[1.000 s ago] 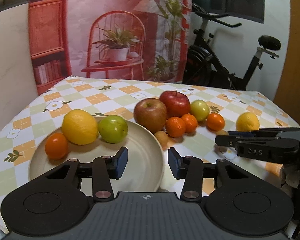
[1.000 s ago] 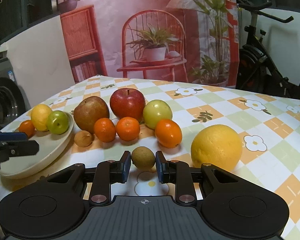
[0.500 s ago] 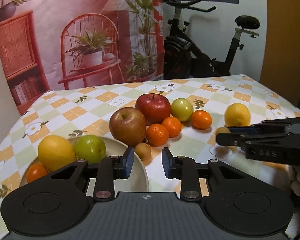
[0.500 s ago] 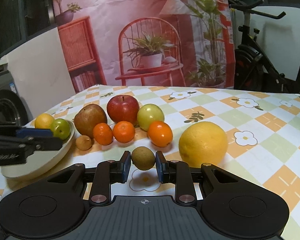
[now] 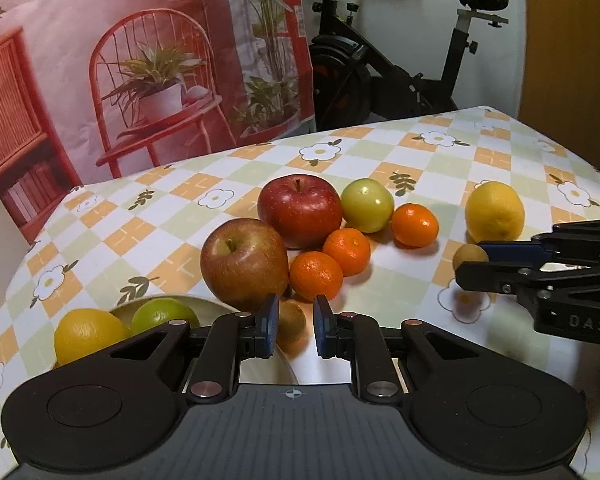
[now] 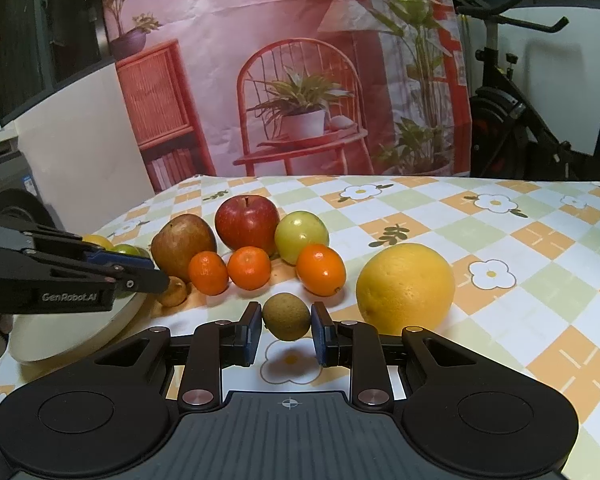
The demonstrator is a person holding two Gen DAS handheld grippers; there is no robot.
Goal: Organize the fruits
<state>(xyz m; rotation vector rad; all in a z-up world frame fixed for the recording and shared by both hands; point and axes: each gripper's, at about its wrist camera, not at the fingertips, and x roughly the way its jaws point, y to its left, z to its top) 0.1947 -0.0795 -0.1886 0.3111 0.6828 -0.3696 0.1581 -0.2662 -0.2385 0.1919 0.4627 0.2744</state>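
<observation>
My left gripper (image 5: 296, 330) sits by the cream plate's (image 5: 216, 305) rim. Its jaws are closing on a small brown fruit (image 5: 290, 322) between the pads. In the right wrist view the left gripper (image 6: 162, 277) reaches in from the left, the small brown fruit (image 6: 174, 291) at its tips. My right gripper (image 6: 286, 326) is shut on a round brown fruit (image 6: 286, 317), held just above the cloth. On the plate lie a lemon (image 5: 86, 332) and a green fruit (image 5: 160, 314). Two apples (image 5: 242, 262) (image 5: 300, 216), a green apple (image 5: 367, 205) and three mandarins (image 5: 316, 274) cluster behind.
A large yellow citrus (image 6: 406, 286) lies just right of my right gripper on the checked tablecloth (image 6: 500, 240). An exercise bike (image 5: 380, 72) and a printed backdrop (image 5: 140, 60) stand behind the table. The table's far and right edges drop off near the bike.
The left gripper swung right from over the plate to the small brown fruit at its rim, and its jaws narrowed around it. The right gripper kept its fruit and barely moved.
</observation>
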